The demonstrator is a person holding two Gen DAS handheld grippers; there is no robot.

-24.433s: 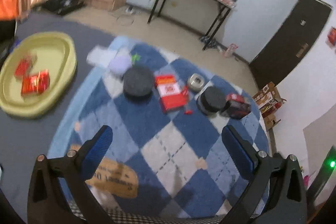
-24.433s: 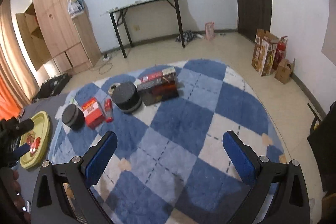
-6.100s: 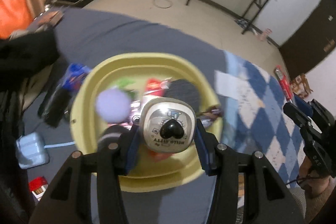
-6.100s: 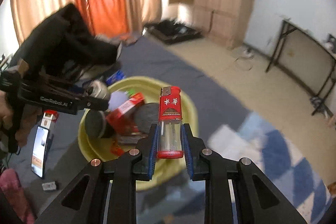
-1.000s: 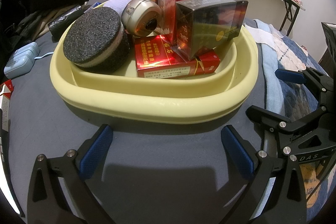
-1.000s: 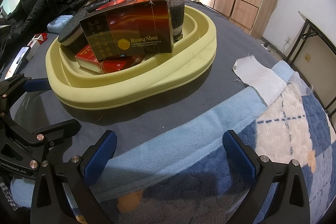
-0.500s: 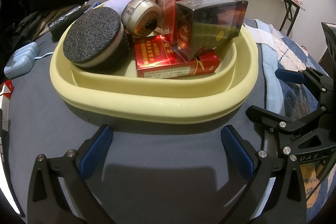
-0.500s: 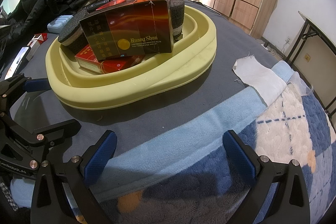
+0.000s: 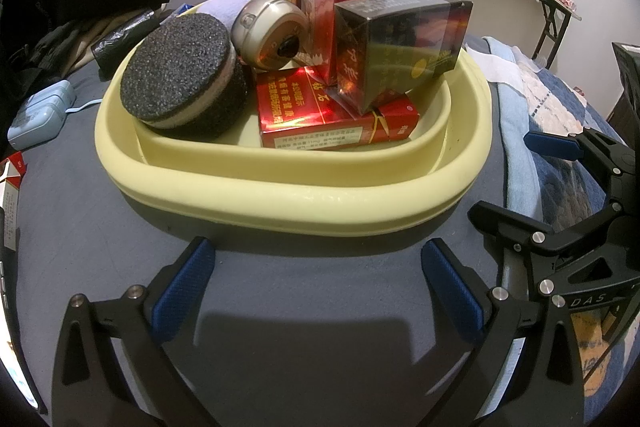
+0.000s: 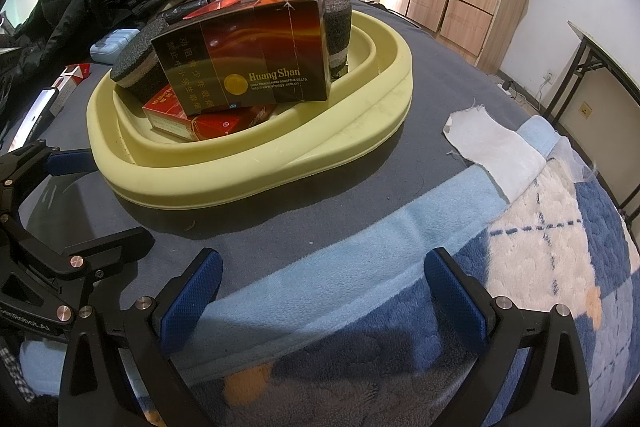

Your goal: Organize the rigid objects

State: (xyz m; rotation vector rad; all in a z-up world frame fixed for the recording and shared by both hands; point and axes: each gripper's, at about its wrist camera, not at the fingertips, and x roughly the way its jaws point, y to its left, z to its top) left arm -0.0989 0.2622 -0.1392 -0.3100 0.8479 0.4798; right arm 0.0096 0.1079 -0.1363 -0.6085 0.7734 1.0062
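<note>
A smooth, matt plastic look is shown by the pale yellow tray [image 9: 288, 191]. The dark carton [image 10: 256, 67] is wrapped in glossy film. The black round sponge [image 9: 176, 71] looks coarse and grainy, the rug [image 10: 460, 307] soft and fleecy.

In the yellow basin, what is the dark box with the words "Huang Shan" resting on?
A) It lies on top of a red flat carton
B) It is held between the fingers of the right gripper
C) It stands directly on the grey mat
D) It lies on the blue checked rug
A: the dark Huang Shan box sits tilted on the red flat carton inside the yellow basin, and both grippers are open and empty.
</note>
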